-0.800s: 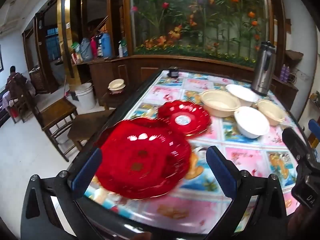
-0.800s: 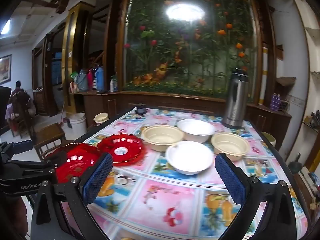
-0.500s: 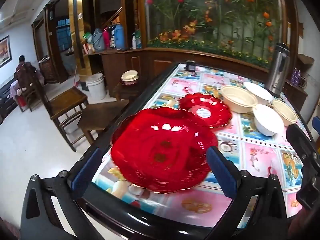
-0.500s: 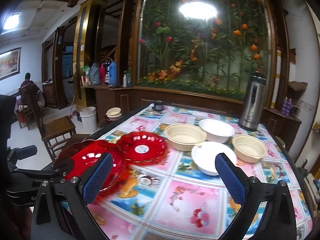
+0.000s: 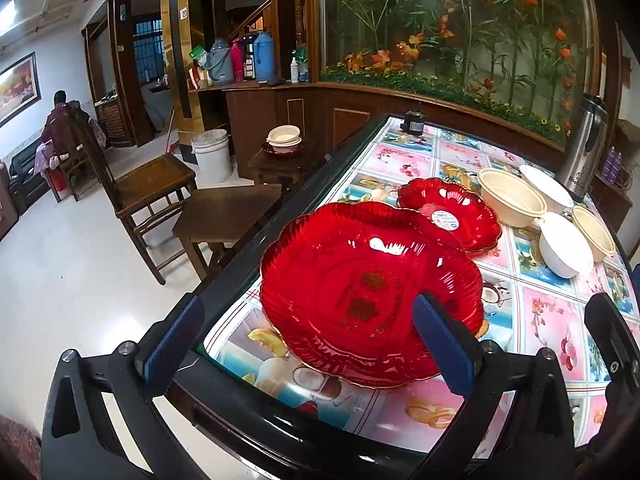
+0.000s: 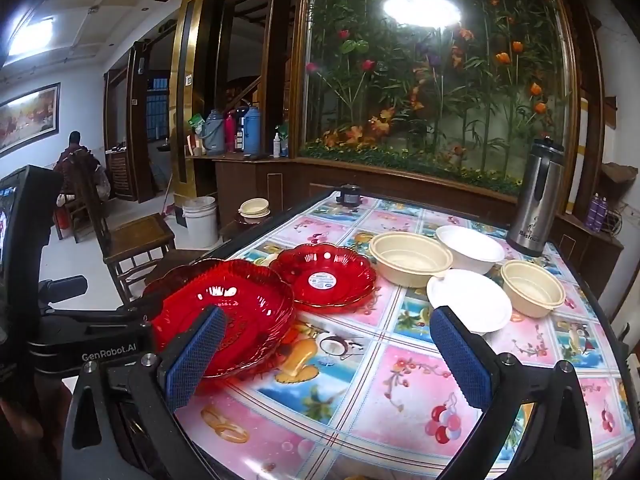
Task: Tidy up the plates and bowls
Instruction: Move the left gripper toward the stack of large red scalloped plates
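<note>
Left wrist view: left claw (image 5: 308,340) gapes wide around the large red plate (image 5: 368,292); pinch its near rim squarely. Right claw (image 6: 328,356) gapes empty.

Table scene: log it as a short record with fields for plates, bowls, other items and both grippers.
plates: large red plate at the near left table edge; small red plate with a sticker just behind it
bowls: two cream bowls and two white bowls, clustered to the right of the plates
other items: steel flask at the far right corner
surface: table with a fruit-print cover
left gripper: open, at the large red plate, nothing held
right gripper: open, empty
</note>
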The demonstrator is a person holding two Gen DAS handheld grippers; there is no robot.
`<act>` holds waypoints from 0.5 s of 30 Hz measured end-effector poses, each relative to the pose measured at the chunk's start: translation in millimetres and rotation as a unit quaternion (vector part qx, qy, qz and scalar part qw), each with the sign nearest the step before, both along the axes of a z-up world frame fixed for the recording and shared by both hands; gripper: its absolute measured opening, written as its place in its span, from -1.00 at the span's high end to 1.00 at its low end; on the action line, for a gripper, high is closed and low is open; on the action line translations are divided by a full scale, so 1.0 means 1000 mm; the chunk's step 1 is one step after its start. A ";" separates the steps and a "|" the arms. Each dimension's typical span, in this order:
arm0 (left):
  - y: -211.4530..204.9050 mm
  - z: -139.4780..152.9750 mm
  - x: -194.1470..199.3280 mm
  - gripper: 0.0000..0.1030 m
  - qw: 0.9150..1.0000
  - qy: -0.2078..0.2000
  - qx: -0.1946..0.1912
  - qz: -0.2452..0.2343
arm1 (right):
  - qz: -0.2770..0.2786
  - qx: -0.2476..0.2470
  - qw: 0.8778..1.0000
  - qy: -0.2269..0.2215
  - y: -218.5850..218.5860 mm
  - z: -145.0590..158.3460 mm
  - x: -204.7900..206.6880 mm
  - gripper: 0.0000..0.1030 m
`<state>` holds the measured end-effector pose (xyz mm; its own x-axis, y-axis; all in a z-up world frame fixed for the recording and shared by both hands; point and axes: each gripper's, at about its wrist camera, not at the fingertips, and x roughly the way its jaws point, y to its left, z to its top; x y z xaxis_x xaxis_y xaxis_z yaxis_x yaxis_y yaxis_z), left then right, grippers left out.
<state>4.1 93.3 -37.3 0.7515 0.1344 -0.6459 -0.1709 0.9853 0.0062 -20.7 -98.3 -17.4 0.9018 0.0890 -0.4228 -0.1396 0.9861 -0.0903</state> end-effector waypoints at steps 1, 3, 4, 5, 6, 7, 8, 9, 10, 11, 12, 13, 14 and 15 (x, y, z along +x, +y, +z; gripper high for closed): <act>0.001 -0.001 0.000 -1.00 1.000 0.001 0.001 0.001 | 0.000 0.002 1.000 0.001 0.001 0.000 -0.001 -0.99; 0.000 -0.002 0.001 -1.00 1.000 0.003 0.003 0.004 | 0.001 0.006 1.000 0.005 0.002 0.001 -0.002 -0.99; 0.001 -0.002 0.001 -1.00 1.000 0.003 0.003 0.004 | 0.001 0.007 1.000 0.007 0.002 0.000 -0.003 -0.99; 0.000 -0.002 0.001 -1.00 1.000 0.004 0.004 0.005 | 0.001 0.008 1.000 0.008 0.002 0.000 -0.003 -0.99; 0.000 -0.003 0.002 -1.00 1.000 0.005 0.005 0.006 | 0.002 0.009 1.000 0.009 0.002 0.000 -0.003 -0.99; 0.000 -0.003 0.002 -1.00 1.000 0.006 0.005 0.006 | 0.001 0.010 1.000 0.012 0.002 0.000 -0.003 -0.99; 0.000 -0.003 0.002 -1.00 1.000 0.006 0.005 0.005 | 0.002 0.011 1.000 0.014 0.002 0.000 -0.003 -0.99; 0.000 -0.003 0.002 -1.00 1.000 0.006 0.007 0.005 | 0.002 0.012 1.000 0.014 0.002 0.000 -0.003 -0.99; 0.000 -0.004 0.002 -1.00 1.000 0.006 0.007 0.004 | 0.003 0.014 1.000 0.015 0.002 0.000 -0.004 -0.99; 0.000 -0.004 0.001 -1.00 1.000 0.006 0.007 0.004 | 0.003 0.014 1.000 0.016 0.002 0.000 -0.004 -0.99; -0.001 -0.004 0.001 -1.00 1.000 0.006 0.008 0.004 | 0.004 0.015 1.000 0.017 0.002 0.000 -0.003 -0.99; 0.000 -0.005 0.001 -1.00 1.000 0.006 0.008 0.004 | 0.004 0.015 1.000 0.017 0.002 0.000 -0.003 -0.99; -0.001 -0.005 0.001 -1.00 1.000 0.006 0.008 0.004 | 0.005 0.015 1.000 0.017 0.002 0.000 -0.003 -0.99; -0.001 -0.005 0.001 -1.00 1.000 0.007 0.009 0.004 | 0.005 0.015 1.000 0.018 0.002 0.000 -0.003 -0.99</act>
<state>5.1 92.1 -42.1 0.7417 0.1522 -0.6532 -0.1793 0.9835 0.0255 -24.2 -96.1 -16.9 0.8852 0.1121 -0.4515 -0.1530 0.9867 -0.0549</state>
